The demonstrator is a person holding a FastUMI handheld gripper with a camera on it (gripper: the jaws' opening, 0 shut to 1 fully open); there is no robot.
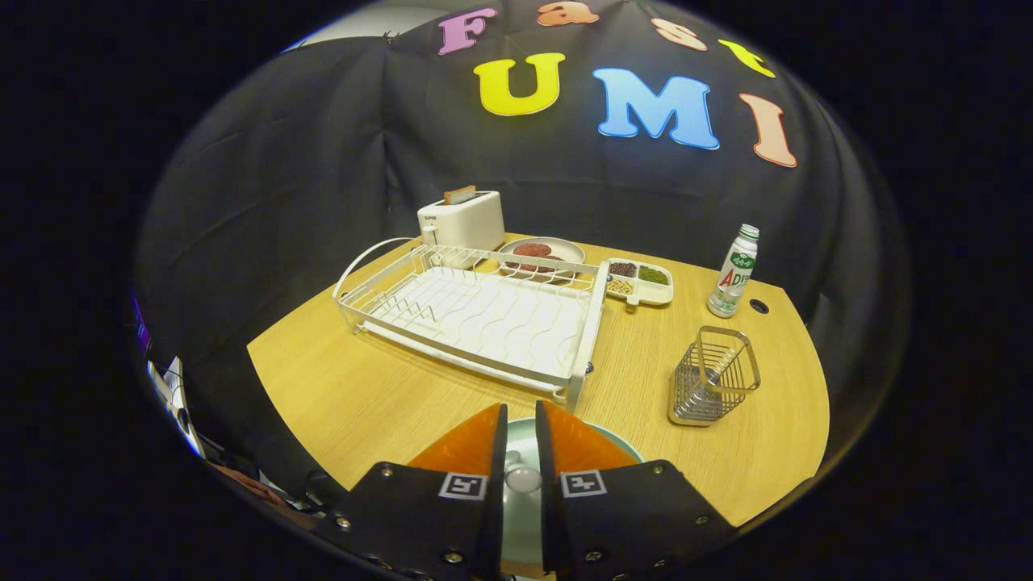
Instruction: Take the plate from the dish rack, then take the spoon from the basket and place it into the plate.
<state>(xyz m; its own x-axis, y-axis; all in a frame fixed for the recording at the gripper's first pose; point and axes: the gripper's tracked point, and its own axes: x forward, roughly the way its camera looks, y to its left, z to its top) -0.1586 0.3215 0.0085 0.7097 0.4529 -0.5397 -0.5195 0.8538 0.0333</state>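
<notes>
Already the plate (609, 445) lies flat on the tabletop (363, 395), under and just ahead of the gripper (521, 432), while the dish rack (476, 319) beyond it stands bare. The fingers are nearly together, a narrow gap between them, and a small pale rounded thing shows in that gap over the plate (possibly a spoon's bowl, though whether the fingers press on it cannot be told). The wire basket (714, 387) stands well apart from the plate, beyond the fingers, and what looks like a thin handle leans inside it.

By the look of it, a spoon would be light, stiff and slick, apt to swivel if pinched at one end; the sensible hold is across the handle near its middle. The plate seems hard and breakable, so anything set into it wants lowering, not dropping.

Farther back stand a toaster (462, 219), a sectioned tray (641, 282) and a bottle (734, 270).
</notes>
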